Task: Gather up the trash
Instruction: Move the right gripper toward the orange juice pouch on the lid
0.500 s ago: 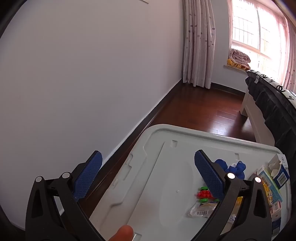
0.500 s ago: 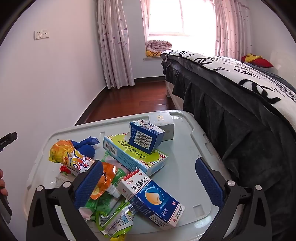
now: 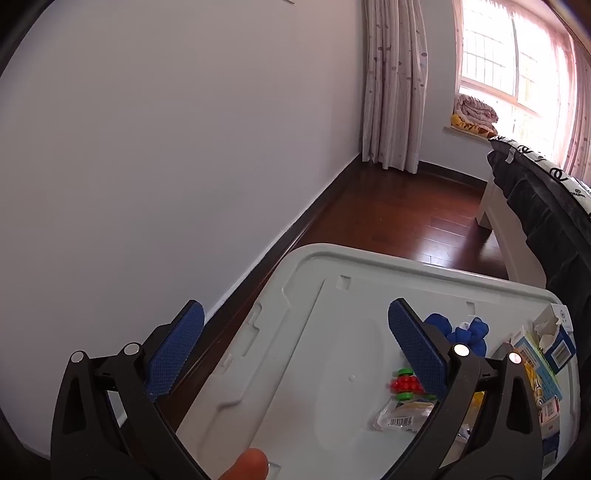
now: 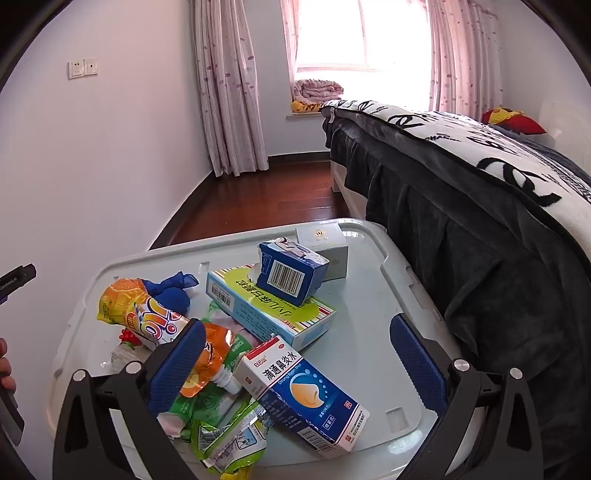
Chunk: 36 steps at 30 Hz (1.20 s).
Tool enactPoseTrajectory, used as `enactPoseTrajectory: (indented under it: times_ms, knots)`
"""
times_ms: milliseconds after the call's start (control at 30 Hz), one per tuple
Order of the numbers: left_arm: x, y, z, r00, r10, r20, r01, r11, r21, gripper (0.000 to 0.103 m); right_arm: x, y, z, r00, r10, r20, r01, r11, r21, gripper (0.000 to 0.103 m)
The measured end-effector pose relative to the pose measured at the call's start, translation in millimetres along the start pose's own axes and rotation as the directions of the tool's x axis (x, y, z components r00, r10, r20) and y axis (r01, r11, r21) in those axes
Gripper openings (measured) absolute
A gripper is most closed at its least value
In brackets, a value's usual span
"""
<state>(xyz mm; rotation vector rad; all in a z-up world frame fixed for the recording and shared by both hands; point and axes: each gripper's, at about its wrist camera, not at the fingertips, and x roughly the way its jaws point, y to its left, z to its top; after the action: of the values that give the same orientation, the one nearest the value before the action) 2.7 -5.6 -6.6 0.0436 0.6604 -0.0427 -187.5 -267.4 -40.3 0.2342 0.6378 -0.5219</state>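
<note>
Trash lies on a white plastic bin lid (image 4: 373, 332): an orange snack pouch (image 4: 147, 314), a blue-and-white medicine box (image 4: 303, 395), a green-and-blue flat box (image 4: 266, 310), a small blue carton (image 4: 291, 273), a white box (image 4: 325, 243), green wrappers (image 4: 229, 443) and a blue glove (image 4: 173, 291). My right gripper (image 4: 295, 362) is open above the pile and holds nothing. My left gripper (image 3: 295, 350) is open over the lid's bare left part (image 3: 295, 369). The blue glove (image 3: 458, 332), a red-and-green toy (image 3: 406, 386) and a clear wrapper (image 3: 402, 415) lie to its right.
A bed with a dark blanket (image 4: 480, 221) stands right against the lid. A white wall (image 3: 147, 166) runs along the left. Dark wood floor (image 4: 266, 195) stretches to curtains (image 4: 229, 92) and a window (image 4: 332, 33).
</note>
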Motion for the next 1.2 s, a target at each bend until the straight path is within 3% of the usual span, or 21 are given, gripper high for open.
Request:
enactPoseTrajectory:
  times_ms: [567, 1200]
  knots:
    - [2, -25, -11, 0.993, -0.093, -0.075, 0.101, 0.989, 0.111, 0.098, 6, 11, -5, 1.000, -0.002, -0.026, 0.001, 0.999, -0.055, 0.098]
    - [-10, -41, -47, 0.987, -0.129, -0.096, 0.136, 0.988, 0.070, 0.098, 27, 25, 18, 0.999, -0.034, 0.015, 0.035, 0.999, -0.038, 0.098]
